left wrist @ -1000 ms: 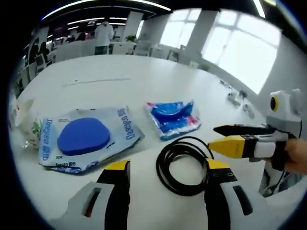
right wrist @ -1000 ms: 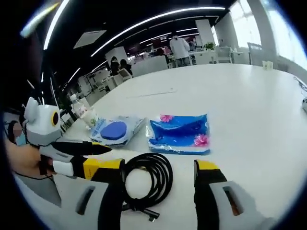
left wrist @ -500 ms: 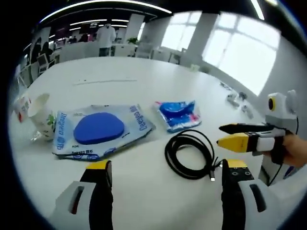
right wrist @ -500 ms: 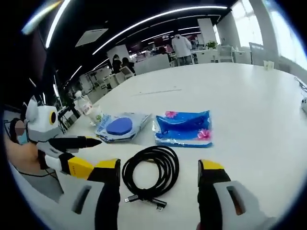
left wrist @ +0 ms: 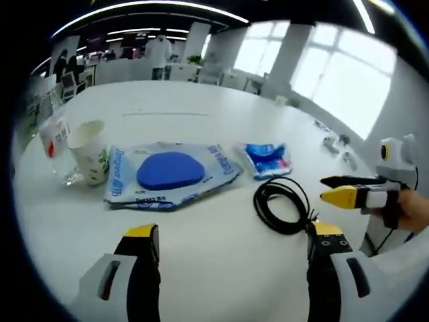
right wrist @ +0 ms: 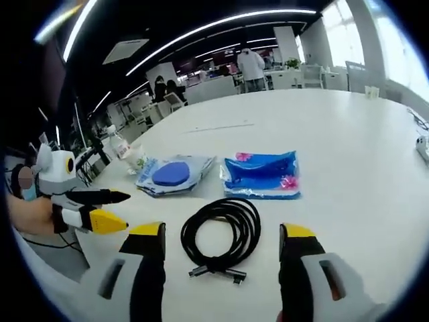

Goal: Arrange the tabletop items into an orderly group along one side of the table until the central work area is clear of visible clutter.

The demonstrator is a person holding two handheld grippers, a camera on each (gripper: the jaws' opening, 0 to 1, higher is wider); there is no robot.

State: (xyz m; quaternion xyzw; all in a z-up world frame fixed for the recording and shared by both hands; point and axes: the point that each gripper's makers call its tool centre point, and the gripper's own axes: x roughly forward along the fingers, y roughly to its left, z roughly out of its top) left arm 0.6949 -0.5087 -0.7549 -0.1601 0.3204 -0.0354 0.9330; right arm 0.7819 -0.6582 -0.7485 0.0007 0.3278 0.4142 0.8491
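A coiled black cable lies on the white table, between the two grippers. A wipes pack with a blue oval lid lies flat, and a smaller blue tissue pack rests beside it. A paper cup and a small bottle stand at the table's edge. My left gripper is open above bare table, nothing between its jaws; it appears from the side as the left gripper. My right gripper is open, its jaws either side of the cable; it appears as the right gripper.
Small objects lie near the table's far edge, by the windows. A cup and bottle stand behind the wipes pack in the right gripper view. People and desks fill the office background. A hand holds the right gripper.
Both cameras have pulled back from the cable, which now looks smaller. In the left gripper view the cup and bottle have come into sight at left. The items themselves have not moved.
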